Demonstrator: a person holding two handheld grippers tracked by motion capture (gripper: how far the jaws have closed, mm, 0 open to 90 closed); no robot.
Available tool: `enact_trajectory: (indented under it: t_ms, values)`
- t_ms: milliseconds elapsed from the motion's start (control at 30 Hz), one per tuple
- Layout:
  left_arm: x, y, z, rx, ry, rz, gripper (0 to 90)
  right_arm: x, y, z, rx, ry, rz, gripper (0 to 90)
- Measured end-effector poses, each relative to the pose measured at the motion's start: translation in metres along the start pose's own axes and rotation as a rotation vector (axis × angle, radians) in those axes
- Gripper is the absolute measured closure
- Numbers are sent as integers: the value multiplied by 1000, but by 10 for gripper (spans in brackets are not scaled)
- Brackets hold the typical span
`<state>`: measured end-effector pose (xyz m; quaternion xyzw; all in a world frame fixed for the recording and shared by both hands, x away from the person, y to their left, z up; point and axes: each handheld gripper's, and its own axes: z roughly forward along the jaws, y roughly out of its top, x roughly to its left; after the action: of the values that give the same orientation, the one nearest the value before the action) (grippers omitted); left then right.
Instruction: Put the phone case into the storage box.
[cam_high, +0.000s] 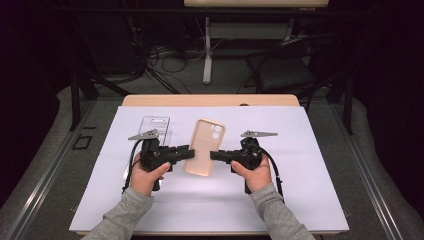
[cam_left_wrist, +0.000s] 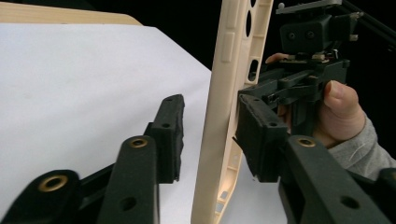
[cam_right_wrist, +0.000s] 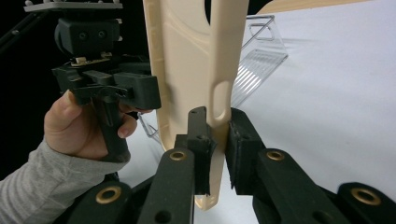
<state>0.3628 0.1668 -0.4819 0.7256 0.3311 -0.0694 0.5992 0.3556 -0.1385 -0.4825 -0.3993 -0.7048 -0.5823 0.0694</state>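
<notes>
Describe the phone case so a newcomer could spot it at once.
Start at the white sheet covering the table; midway between the two black grippers sits the phone case. The right gripper clamps its edge, while the left gripper straddles it with jaws apart. It is opaque beige, unlike the clear plastic package behind.

I'm looking over a wooden table (cam_high: 210, 100) under a white sheet (cam_high: 300, 170), grey floor (cam_high: 200, 80) stretching far, dark chair (cam_high: 287, 75) sitting far right, cables (cam_high: 165, 67) trailing, darkness surrounding everything.

Lab: dark room, cable tangle (cam_high: 160, 65), white-sheeted table (cam_high: 300, 200), black chair (cam_high: 285, 70).
</notes>
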Motion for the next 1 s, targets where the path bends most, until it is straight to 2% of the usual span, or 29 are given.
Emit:
enact_trajectory:
  t_ms: [400, 733, 1000]
  values:
    - [1, 1, -3, -10, 52, 24, 517, -1, 0, -1, -5, -46, -21, 812]
    - [6, 2, -8, -22, 97, 25, 463, -1, 0, -3, -15, -77, -30, 812]
    - [5, 3, -12, -21, 174, 82, 451, -1, 0, -5, -21, -99, -45, 811]
